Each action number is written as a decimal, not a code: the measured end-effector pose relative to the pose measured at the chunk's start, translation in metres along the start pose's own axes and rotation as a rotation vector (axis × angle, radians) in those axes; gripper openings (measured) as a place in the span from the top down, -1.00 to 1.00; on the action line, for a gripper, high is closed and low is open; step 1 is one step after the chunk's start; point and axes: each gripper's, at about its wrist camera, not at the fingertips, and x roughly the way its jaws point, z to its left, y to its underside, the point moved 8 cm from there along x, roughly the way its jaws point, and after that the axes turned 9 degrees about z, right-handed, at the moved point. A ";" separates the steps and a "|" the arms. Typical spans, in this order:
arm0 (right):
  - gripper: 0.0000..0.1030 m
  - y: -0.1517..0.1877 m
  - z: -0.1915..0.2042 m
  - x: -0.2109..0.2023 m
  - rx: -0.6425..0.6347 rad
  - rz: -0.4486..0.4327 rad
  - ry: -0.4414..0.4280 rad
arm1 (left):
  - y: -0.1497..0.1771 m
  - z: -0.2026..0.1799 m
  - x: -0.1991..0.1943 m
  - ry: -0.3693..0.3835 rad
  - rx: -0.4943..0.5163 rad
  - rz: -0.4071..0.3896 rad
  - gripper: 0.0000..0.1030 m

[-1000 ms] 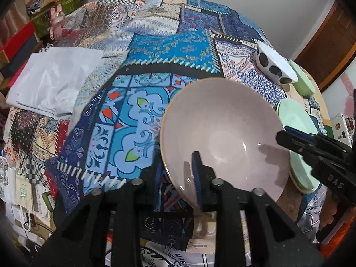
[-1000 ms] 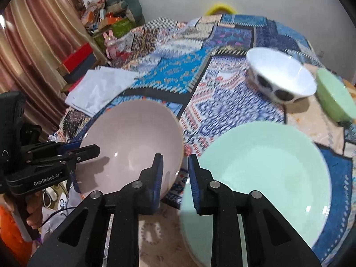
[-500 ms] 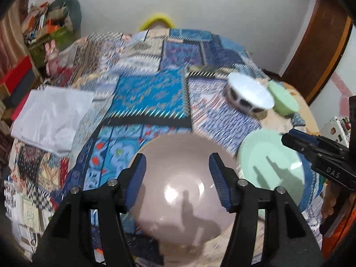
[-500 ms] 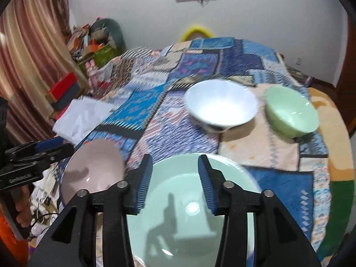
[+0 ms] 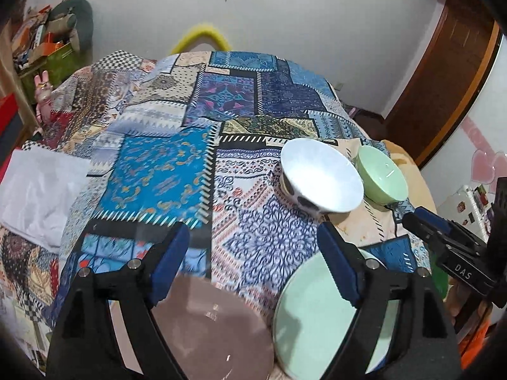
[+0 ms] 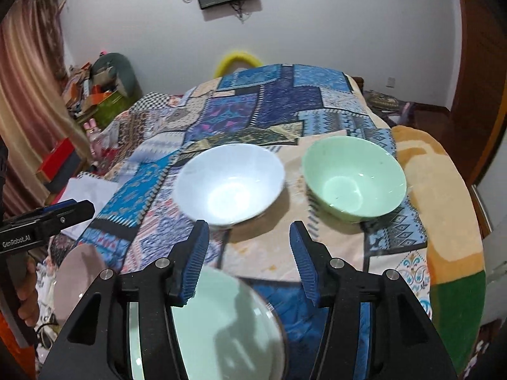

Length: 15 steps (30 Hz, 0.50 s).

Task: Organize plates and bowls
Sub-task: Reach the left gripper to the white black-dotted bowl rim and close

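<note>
Both plates set down near; left gripper (image 5: 253,262) and right gripper (image 6: 248,259), jaws just opening and empty, next likely take the far white spotted bowl (image 6: 229,183) and round pale-green bowl (image 6: 353,179).

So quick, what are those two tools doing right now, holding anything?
Left tool: open, just widened, holding nothing.
Right tool: open, just widened, holding nothing.

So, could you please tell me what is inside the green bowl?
The green bowl looks empty: only its glossy inside and a few small specks show. Its near wall hides nothing of the bottom in the right wrist view.
</note>
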 end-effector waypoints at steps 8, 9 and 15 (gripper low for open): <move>0.04 -0.011 -0.015 0.033 0.026 0.050 -0.007 | -0.027 -0.018 0.050 -0.015 0.030 0.051 -0.61; 0.04 -0.013 -0.015 0.036 0.028 0.052 -0.011 | -0.030 -0.020 0.056 -0.017 0.035 0.055 -0.61; 0.05 -0.020 -0.013 0.054 0.031 0.067 -0.041 | -0.042 -0.029 0.090 -0.028 0.058 0.093 -0.61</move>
